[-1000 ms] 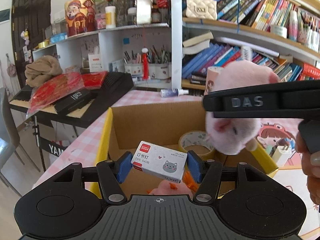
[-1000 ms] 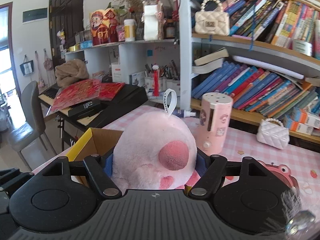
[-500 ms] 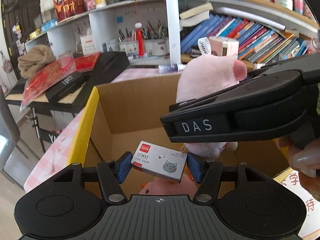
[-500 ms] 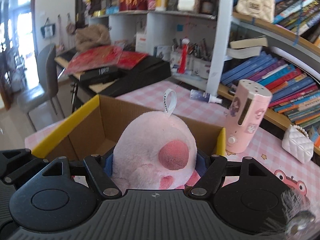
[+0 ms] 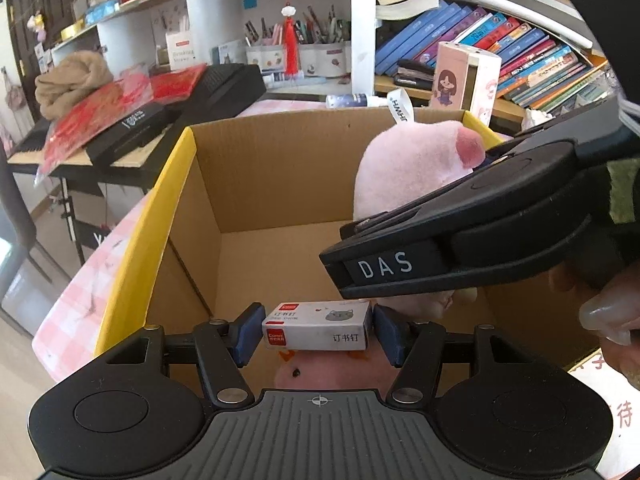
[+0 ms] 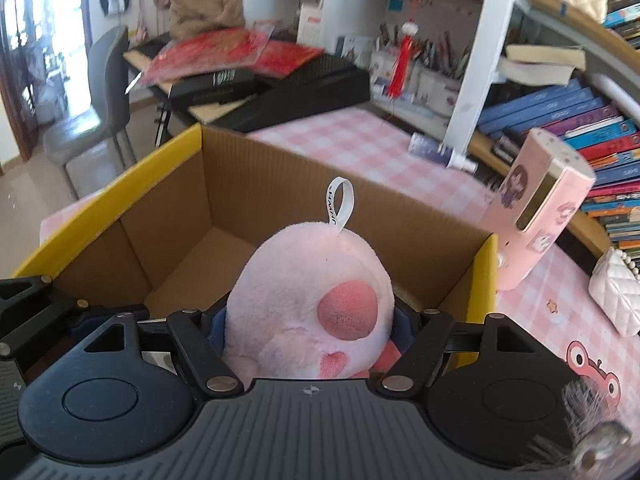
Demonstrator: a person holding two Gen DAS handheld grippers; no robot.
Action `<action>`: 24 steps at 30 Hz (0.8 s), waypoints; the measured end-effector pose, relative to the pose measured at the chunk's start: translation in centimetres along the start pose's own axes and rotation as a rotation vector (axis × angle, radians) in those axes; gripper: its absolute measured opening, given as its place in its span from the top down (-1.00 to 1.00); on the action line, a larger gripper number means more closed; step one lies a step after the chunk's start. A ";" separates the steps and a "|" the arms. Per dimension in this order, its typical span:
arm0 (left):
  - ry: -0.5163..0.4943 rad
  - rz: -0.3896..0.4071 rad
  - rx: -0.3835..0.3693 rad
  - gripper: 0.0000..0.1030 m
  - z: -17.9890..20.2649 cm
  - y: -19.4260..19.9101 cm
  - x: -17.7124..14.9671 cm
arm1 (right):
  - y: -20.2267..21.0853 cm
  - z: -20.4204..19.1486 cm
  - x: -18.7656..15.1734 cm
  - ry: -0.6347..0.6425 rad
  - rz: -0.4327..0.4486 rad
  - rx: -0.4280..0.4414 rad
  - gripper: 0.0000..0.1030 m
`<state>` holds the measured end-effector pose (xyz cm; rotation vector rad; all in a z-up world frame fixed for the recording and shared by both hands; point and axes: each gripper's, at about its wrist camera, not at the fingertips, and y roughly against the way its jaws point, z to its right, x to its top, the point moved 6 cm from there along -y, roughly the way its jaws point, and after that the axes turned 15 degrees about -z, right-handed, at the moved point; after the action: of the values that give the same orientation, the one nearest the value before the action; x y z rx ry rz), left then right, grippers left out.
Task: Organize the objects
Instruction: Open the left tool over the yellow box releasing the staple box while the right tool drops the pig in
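A pink toy [image 5: 332, 372] lies mostly hidden beneath the staple box [image 5: 316, 326] inside the carton [image 5: 256, 184].

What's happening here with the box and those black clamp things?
A person is tidying things into a cardboard box. The left hand-held gripper holds a small box of staples over the open box, and the right hand-held gripper holds a pink plush toy beside it. Another pink plush already lies inside. Neither item has been let go.
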<state>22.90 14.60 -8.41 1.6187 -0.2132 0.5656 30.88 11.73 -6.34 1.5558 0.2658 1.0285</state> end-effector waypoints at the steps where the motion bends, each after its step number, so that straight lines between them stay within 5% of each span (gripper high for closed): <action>1: 0.001 -0.002 -0.002 -0.14 0.0 0.0 0.0 | -0.2 0.1 0.0 -0.007 -0.014 0.006 -0.43; 24: 0.020 0.034 -0.019 -0.31 -0.4 1.1 -0.4 | -1.2 0.0 0.1 0.003 -0.096 -0.010 -0.58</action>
<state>21.91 14.75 -7.61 1.5925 -0.2308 0.6033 31.37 12.11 -7.41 1.5180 0.3338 0.9559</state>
